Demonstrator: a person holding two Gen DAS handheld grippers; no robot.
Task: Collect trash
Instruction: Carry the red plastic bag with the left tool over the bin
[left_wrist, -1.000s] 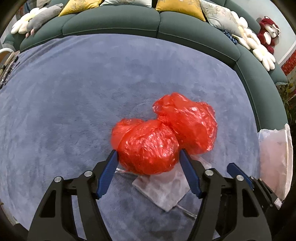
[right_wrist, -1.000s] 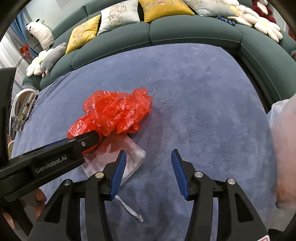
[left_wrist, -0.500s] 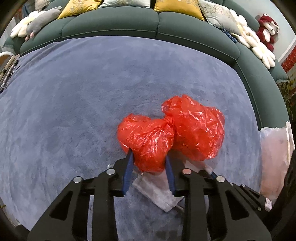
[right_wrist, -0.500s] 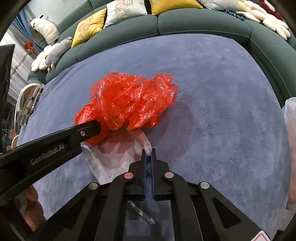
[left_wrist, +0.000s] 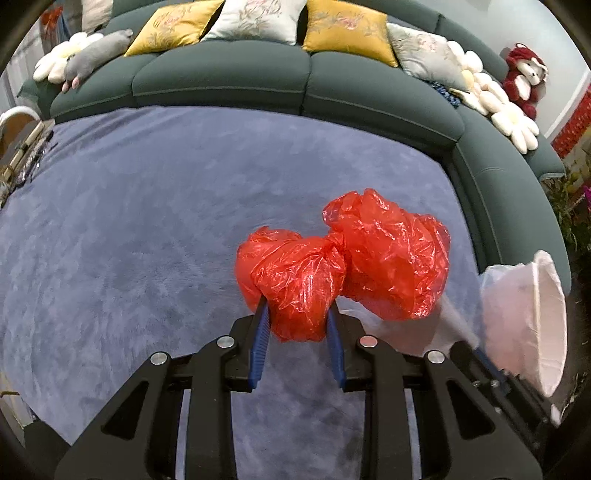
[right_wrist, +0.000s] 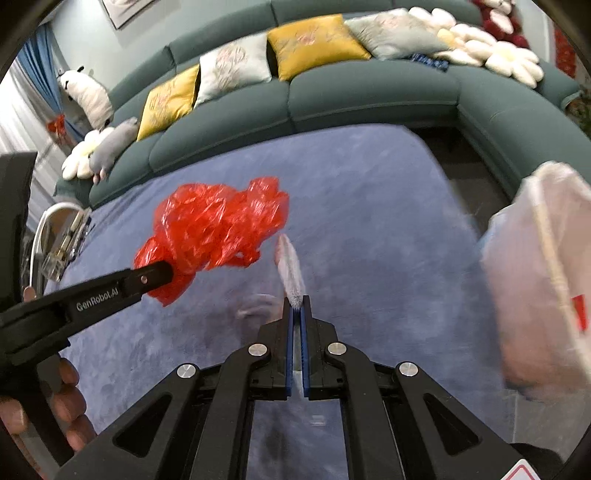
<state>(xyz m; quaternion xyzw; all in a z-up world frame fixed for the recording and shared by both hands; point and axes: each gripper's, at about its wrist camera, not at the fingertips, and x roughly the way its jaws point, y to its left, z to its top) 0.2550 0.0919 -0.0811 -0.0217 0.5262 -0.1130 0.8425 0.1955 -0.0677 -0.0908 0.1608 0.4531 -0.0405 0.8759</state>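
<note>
My left gripper (left_wrist: 297, 312) is shut on a crumpled red plastic bag (left_wrist: 343, 266) and holds it above the blue carpet (left_wrist: 129, 221). The bag also shows in the right wrist view (right_wrist: 218, 229), with the left gripper (right_wrist: 162, 273) gripping its lower end. My right gripper (right_wrist: 295, 304) is shut on a clear plastic wrapper (right_wrist: 290, 269), lifted off the carpet and seen edge-on. The wrapper shows blurred in the left wrist view (left_wrist: 450, 314). A white trash bag (left_wrist: 528, 325) stands open at the right, also in the right wrist view (right_wrist: 539, 280).
A curved dark green sofa (left_wrist: 236, 81) with yellow and grey cushions and plush toys bounds the carpet at the back and right. A white and wooden object (right_wrist: 59, 240) lies at the carpet's left edge. A red plush monkey (left_wrist: 524, 77) sits at the far right.
Both grippers have risen off the carpet: the left one carrying the red bag, the right one carrying the clear wrapper, which has left the floor. The trash bag appears nearer on the right.
</note>
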